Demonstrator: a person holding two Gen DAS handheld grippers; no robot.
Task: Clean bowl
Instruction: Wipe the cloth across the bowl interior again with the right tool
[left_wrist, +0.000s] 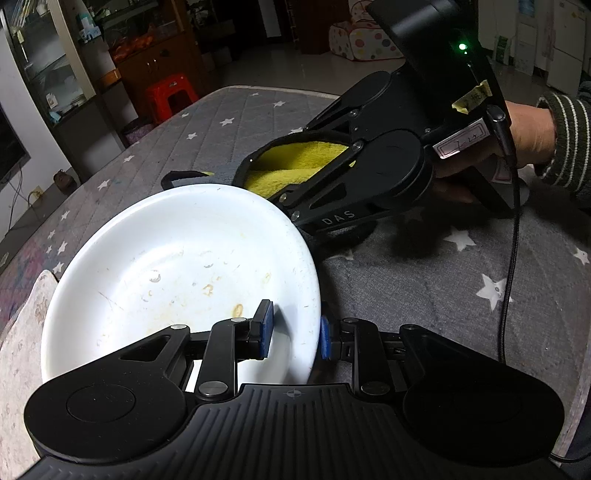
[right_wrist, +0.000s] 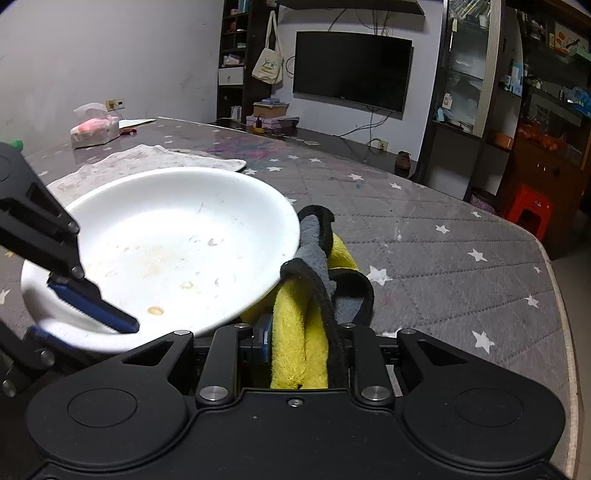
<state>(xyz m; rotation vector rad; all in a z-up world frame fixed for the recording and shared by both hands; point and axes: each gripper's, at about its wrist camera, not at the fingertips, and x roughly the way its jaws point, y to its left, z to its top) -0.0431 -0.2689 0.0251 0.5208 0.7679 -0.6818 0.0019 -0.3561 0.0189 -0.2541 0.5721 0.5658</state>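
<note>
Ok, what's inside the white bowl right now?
Inside the white bowl are dried yellowish-brown food spots and smears, plus one blue pad of the left gripper clamping its rim. The yellow cloth stays outside; that pad hides a little of the surface.

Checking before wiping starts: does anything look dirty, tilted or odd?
The bowl is tilted, pinched at its rim by the left claw, with yellowish stains inside. The cloth in the right claw sits beside it.

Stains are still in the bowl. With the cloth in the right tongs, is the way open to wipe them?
Probably yes. The left tongs hold the bowl by its rim, inside open; the cloth sits just beyond the rim.
</note>
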